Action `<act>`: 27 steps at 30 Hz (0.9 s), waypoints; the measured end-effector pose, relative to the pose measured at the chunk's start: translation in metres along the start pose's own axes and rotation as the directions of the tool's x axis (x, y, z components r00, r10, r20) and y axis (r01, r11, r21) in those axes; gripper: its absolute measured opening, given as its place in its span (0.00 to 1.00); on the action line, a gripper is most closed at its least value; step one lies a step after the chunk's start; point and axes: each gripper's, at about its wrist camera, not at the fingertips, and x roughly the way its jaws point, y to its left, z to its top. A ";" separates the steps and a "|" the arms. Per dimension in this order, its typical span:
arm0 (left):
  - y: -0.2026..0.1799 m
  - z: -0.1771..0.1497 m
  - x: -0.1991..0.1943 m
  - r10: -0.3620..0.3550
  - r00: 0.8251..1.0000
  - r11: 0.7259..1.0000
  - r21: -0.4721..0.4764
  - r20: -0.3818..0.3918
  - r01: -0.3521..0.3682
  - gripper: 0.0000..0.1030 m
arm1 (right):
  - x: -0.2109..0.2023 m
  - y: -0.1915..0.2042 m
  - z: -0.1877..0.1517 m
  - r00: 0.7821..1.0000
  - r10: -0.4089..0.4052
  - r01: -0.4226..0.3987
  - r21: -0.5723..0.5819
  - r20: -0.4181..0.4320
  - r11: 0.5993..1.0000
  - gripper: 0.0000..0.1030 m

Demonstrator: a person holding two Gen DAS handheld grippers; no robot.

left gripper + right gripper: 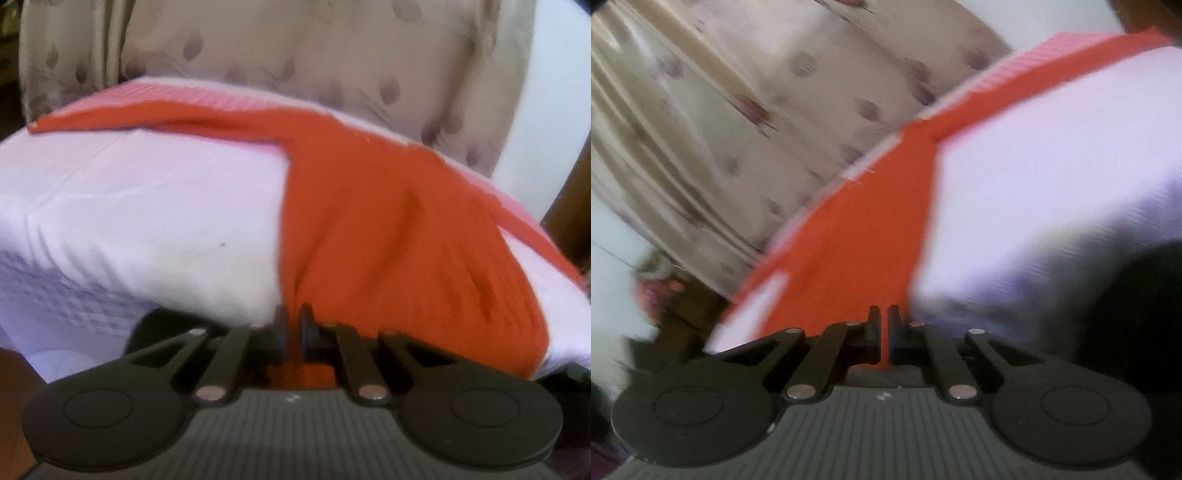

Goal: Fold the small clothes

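An orange garment (388, 229) lies across a surface covered in white cloth (147, 214). One part runs along the far edge and another part comes toward the camera. My left gripper (293, 325) is shut on the near orange edge, with cloth pinched between the jaws. In the right wrist view the same orange garment (864, 240) stretches from the jaws up to the far right. My right gripper (884, 325) is shut on its near edge. Both views are blurred by motion.
A beige curtain with a purple leaf print (295, 48) hangs behind the surface and also shows in the right wrist view (720, 122). The white cloth (1052, 184) fills the right of that view. Dark wooden furniture (683, 317) stands at lower left.
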 end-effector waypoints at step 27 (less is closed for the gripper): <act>-0.025 0.128 0.111 0.063 0.952 0.995 0.055 0.298 -0.083 0.87 | 0.010 -0.203 0.259 0.872 -0.348 0.123 0.533 0.346 0.837 0.87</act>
